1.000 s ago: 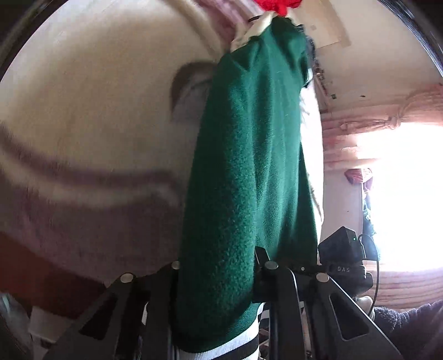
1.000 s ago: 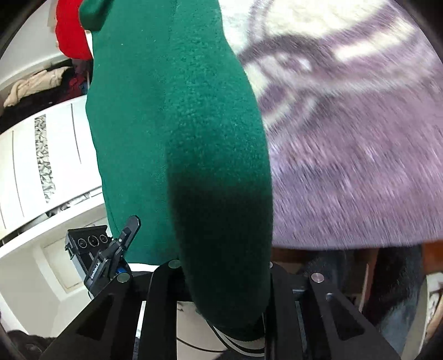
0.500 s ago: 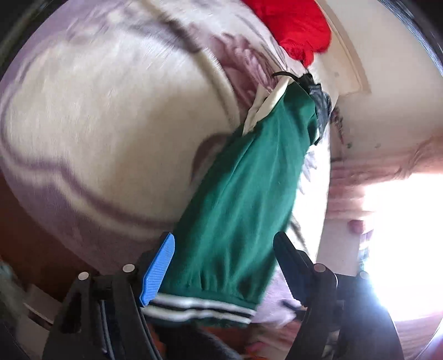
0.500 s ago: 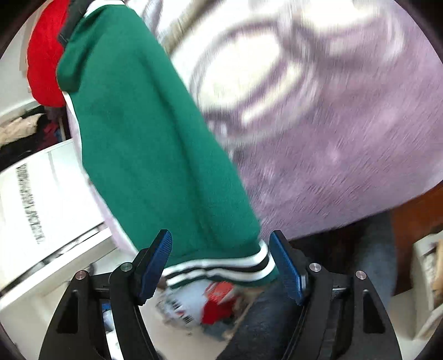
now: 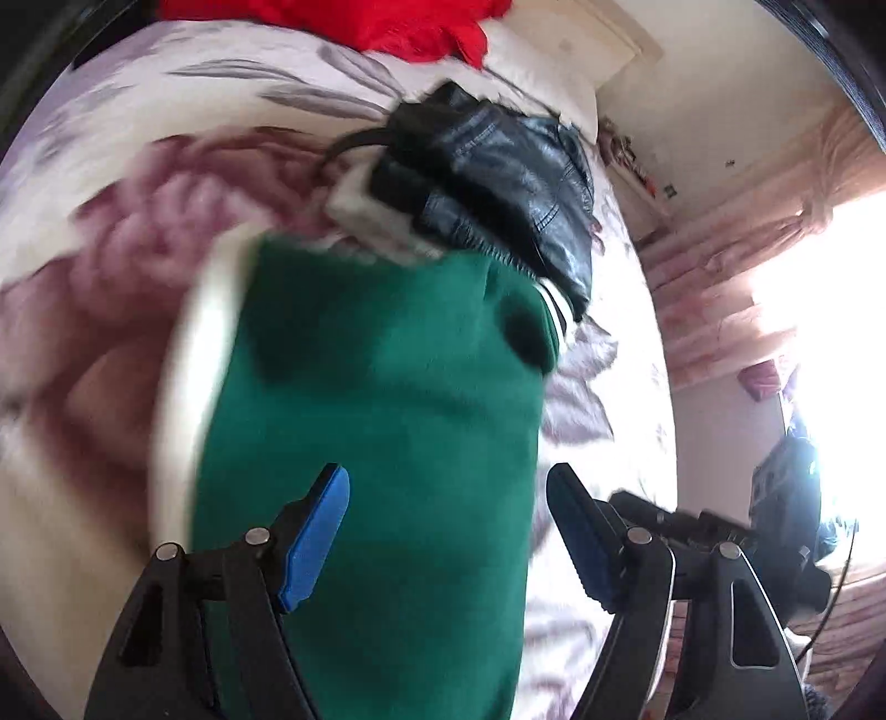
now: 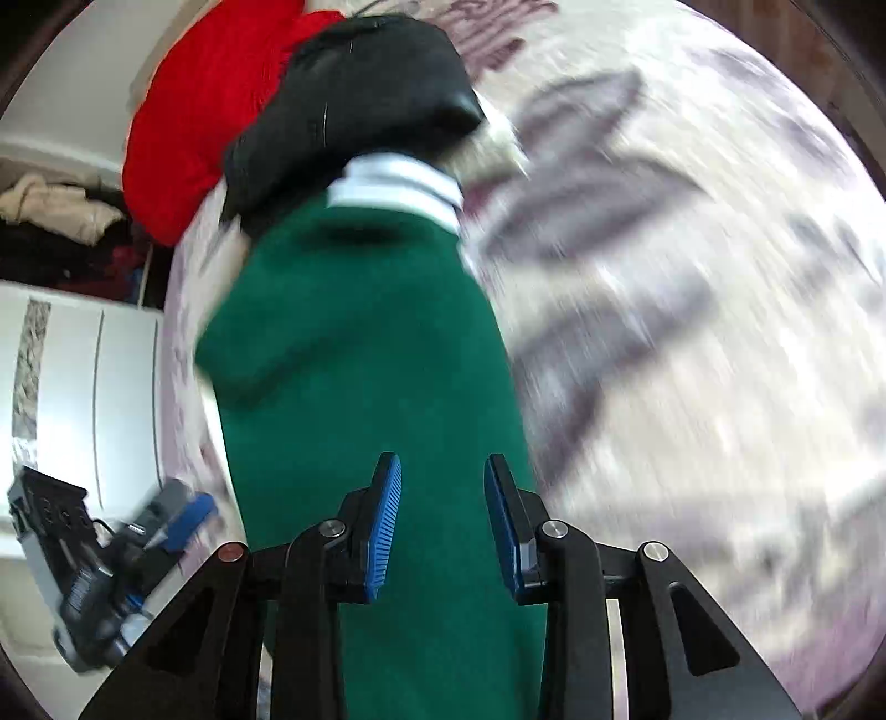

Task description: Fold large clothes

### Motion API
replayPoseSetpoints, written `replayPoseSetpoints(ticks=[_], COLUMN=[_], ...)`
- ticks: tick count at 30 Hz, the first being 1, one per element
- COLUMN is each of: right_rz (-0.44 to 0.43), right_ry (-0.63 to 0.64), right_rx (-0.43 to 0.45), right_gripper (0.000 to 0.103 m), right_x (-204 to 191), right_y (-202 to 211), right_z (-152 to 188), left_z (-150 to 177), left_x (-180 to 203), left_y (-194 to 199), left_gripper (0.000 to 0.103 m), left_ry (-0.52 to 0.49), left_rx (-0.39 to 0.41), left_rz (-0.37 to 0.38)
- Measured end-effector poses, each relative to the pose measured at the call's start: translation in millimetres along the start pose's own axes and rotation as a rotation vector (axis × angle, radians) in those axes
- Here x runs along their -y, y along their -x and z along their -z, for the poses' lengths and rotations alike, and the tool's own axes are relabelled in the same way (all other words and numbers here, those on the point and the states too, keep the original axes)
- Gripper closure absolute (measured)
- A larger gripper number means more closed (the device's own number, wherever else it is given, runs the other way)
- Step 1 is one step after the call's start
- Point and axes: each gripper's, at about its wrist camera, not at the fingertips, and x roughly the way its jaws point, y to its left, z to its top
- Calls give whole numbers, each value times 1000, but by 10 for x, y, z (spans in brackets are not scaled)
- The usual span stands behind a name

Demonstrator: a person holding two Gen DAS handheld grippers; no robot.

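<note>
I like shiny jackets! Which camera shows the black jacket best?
The left wrist view. There the black jacket is fairly sharp, with its shiny creased surface and stitched seams showing, beyond the green top. In the right wrist view the black jacket is a dark, blurred lump against the red cloth, with little detail.

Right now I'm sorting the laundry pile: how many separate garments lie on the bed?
3: a green sweatshirt nearest, a black leather jacket just beyond it, a red garment at the far end. More may be hidden.
</note>
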Motion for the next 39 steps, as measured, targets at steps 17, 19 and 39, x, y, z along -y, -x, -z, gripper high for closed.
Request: replayPoseSetpoints(ticks=[17, 19, 39], right_rz=[61, 8, -121], right_ry=[219, 160, 45], right_rx=[-199, -200, -183], right_gripper=[65, 59, 42], right_x=[-429, -356, -238], right_y=[-1700, -1495, -1033], right_z=[-1960, -1975, -1454], left_z=[-502, -502, -434], left_x=[-710, -727, -968], left_y=[-803, -628, 198], left_gripper=[31, 31, 31], left_ry=[189, 205, 128], left_rx=[-49, -11, 159], left_rz=[81, 115, -17])
